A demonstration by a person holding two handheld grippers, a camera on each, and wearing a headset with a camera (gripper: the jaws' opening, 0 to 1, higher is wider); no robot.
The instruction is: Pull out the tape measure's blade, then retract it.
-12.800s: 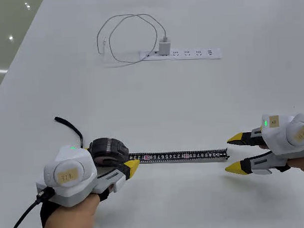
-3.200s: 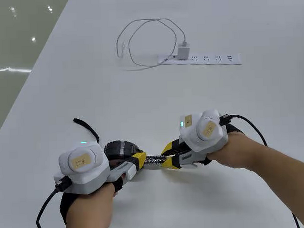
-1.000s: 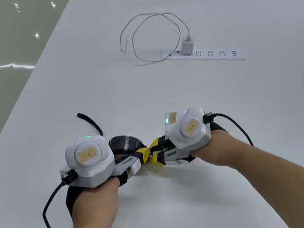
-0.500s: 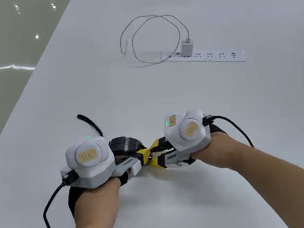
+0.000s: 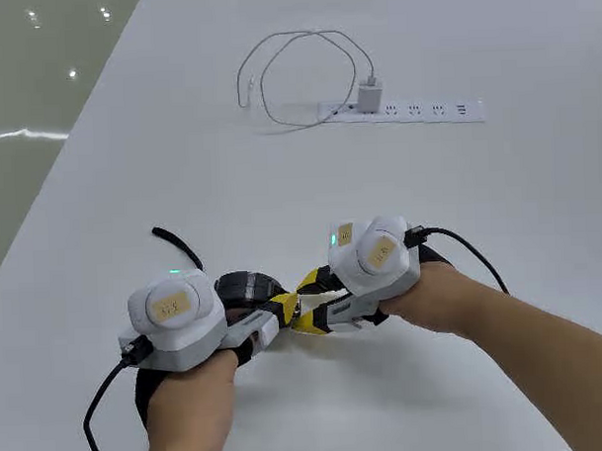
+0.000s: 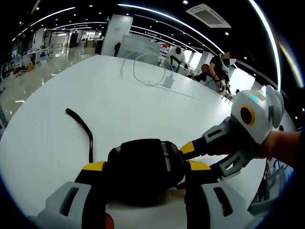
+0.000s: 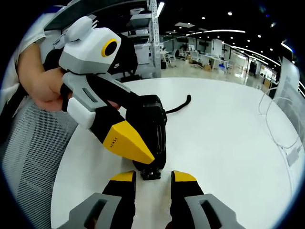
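Right gripper (image 5: 309, 301): jaws parted, wider than half a second ago; hook (image 7: 151, 174) sits in gap between tips, not pinched. Left gripper (image 6: 145, 166): jaws clamp both sides of tape (image 7: 152, 124) case, as before. Blade, far out earlier, now fully inside case. Strap (image 6: 81, 131) lies beyond case, left. Stickers on gripper bodies and print on yellow tip: unreadable.
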